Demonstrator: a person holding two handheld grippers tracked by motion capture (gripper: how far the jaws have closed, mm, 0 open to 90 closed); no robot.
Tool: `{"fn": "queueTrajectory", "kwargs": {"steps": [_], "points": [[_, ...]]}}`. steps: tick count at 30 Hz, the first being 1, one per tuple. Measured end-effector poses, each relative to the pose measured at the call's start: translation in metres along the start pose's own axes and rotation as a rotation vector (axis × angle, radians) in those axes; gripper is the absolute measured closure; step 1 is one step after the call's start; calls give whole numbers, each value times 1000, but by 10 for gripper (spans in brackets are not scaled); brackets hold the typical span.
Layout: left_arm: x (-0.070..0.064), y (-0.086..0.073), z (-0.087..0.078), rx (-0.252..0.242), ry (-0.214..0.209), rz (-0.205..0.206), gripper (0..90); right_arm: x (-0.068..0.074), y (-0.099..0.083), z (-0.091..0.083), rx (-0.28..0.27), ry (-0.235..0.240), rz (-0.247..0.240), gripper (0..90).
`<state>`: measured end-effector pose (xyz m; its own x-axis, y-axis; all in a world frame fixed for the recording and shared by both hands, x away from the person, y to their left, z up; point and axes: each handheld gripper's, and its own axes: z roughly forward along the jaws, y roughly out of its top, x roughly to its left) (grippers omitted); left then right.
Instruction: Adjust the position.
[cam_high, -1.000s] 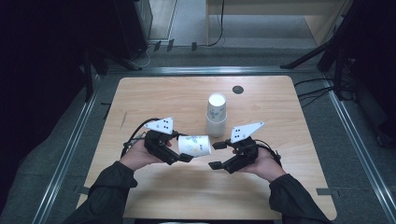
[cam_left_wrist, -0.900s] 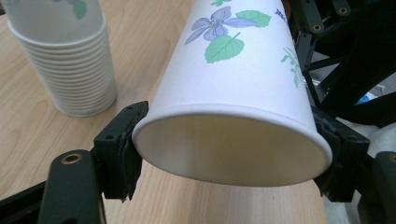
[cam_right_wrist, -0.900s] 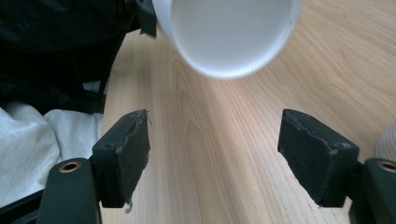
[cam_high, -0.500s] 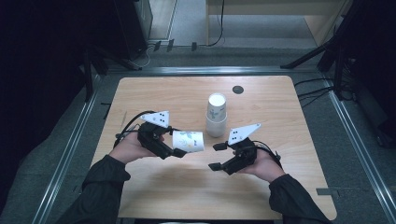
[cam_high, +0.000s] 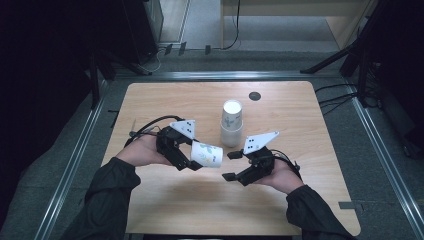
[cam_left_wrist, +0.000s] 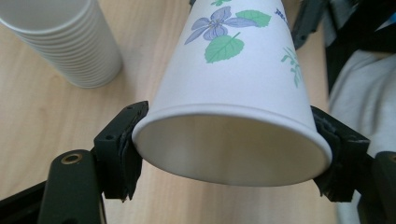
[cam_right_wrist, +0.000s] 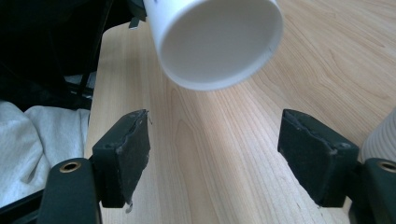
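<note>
A white paper cup (cam_high: 207, 154) printed with purple flowers and green leaves lies sideways in the air just above the wooden table (cam_high: 165, 200). My left gripper (cam_high: 194, 156) is shut on its wide end, one jaw on each side of the rim. In the left gripper view the cup (cam_left_wrist: 233, 93) spans the left gripper (cam_left_wrist: 229, 149). My right gripper (cam_high: 229, 165) is open just right of the cup's narrow end and apart from it. The right gripper view has the cup's base (cam_right_wrist: 217, 39) above and ahead of the open right gripper (cam_right_wrist: 215, 158), with nothing between the jaws.
A stack of several white paper cups (cam_high: 231, 122) stands upright behind the two grippers, mid-table; its side shows as the stack (cam_left_wrist: 65, 42) and the stack (cam_right_wrist: 385, 135) in the gripper views. A small dark disc (cam_high: 255, 95) lies near the far edge. A person's sleeves come in from below.
My left gripper carried the cup a little left and away, then came back right toward the right gripper. The right gripper has barely moved and stays open.
</note>
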<state>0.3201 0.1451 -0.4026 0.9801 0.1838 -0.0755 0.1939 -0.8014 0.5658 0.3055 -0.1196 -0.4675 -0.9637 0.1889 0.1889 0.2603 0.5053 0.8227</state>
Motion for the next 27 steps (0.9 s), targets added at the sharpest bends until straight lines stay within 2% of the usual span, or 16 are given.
{"fn": "queueTrajectory", "kwargs": {"steps": [2, 5, 11, 12, 14, 17, 20, 21, 27], "points": [[-3, 5, 3, 34, -1, 11, 238, 0, 0, 1, 6, 6, -3, 254], [-9, 8, 8, 49, -15, 35, 237, 0, 0, 4, 10, 11, -11, 254], [-12, 8, 21, 138, -5, 63, 238, 3, 2, 11, 27, 26, -21, 254], [-12, 8, 22, 143, -5, 58, 237, 3, 2, 12, 31, 27, -25, 254], [-10, 8, 26, 174, -34, 26, 238, 4, 2, 16, 40, 29, -28, 254], [-7, 8, 32, 201, -55, 6, 238, 4, 1, 22, 40, 50, -21, 254], [-7, 8, 37, 238, -50, 15, 238, 4, 1, 29, 50, 53, -23, 255], [-7, 8, 39, 239, -43, 10, 238, 5, 1, 31, 58, 49, -28, 256], [-8, 8, 45, 271, -29, 39, 240, 6, 0, 42, 88, 26, -43, 265]]}}
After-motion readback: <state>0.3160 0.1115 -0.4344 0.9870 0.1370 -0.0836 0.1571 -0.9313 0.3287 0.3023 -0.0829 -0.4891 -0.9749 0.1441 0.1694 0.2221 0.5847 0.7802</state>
